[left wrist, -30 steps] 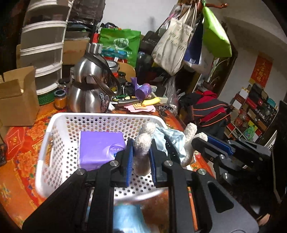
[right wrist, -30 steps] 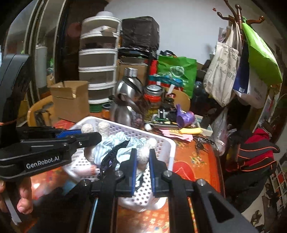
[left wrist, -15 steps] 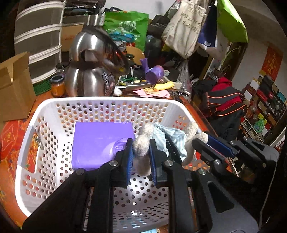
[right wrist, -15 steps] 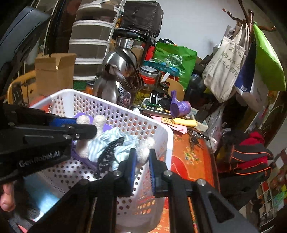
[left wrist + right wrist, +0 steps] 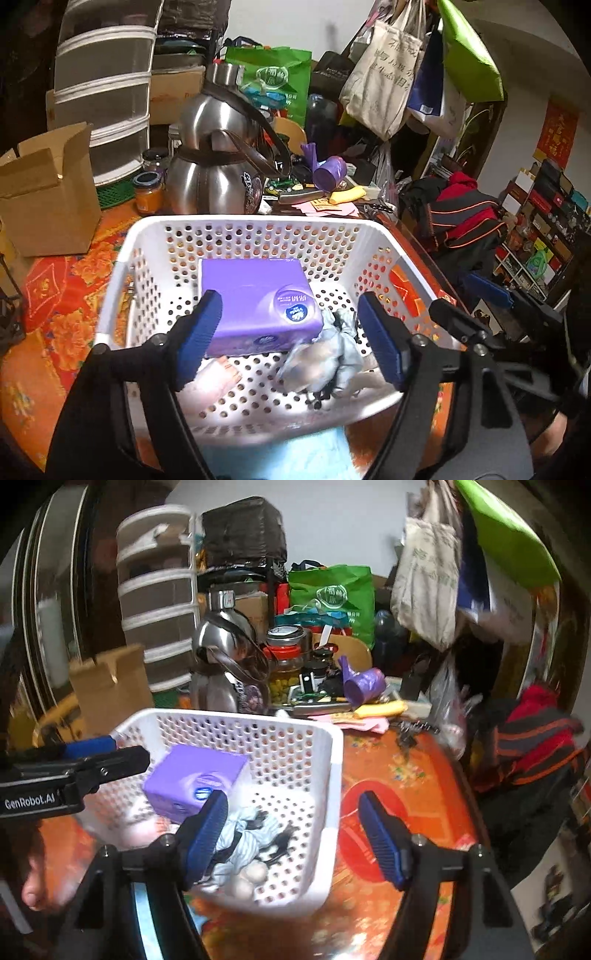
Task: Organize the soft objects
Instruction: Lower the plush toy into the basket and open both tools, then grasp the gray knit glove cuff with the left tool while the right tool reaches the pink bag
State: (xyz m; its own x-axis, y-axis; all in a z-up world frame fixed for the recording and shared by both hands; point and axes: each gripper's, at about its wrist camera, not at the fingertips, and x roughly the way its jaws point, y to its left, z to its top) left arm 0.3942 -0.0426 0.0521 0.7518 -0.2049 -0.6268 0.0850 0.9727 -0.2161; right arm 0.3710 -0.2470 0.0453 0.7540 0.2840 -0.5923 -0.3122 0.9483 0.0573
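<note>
A white perforated basket (image 5: pixel 122 258) (image 5: pixel 334 760) stands on the orange flowered tablecloth. Inside it lie a purple tissue pack (image 5: pixel 258 299) (image 5: pixel 192 775) and a plush toy in pale blue striped cloth (image 5: pixel 325 354) (image 5: pixel 243 834) with cream paws, loose on the basket floor. My left gripper (image 5: pixel 291 339) hangs over the basket's near side, its jaws opening, and no pad touches the toy below. My right gripper (image 5: pixel 295 834) straddles the basket's right wall, jaws opening too, holding nothing. The left gripper's fingers (image 5: pixel 107 760) show at that view's left.
Behind the basket stand a steel kettle (image 5: pixel 218 173), a jar (image 5: pixel 147 192), a cardboard box (image 5: pixel 48 195), plastic drawers (image 5: pixel 103 110) and a purple cup (image 5: pixel 328 171). Bags hang at the upper right. A blue cloth (image 5: pixel 280 454) lies before the basket. Part of a hand (image 5: pixel 35 886) shows lower left.
Both grippers were shut on the plush toy's limbs and lowered it into the basket. Now both have spread wide and the toy lies loose on the basket floor.
</note>
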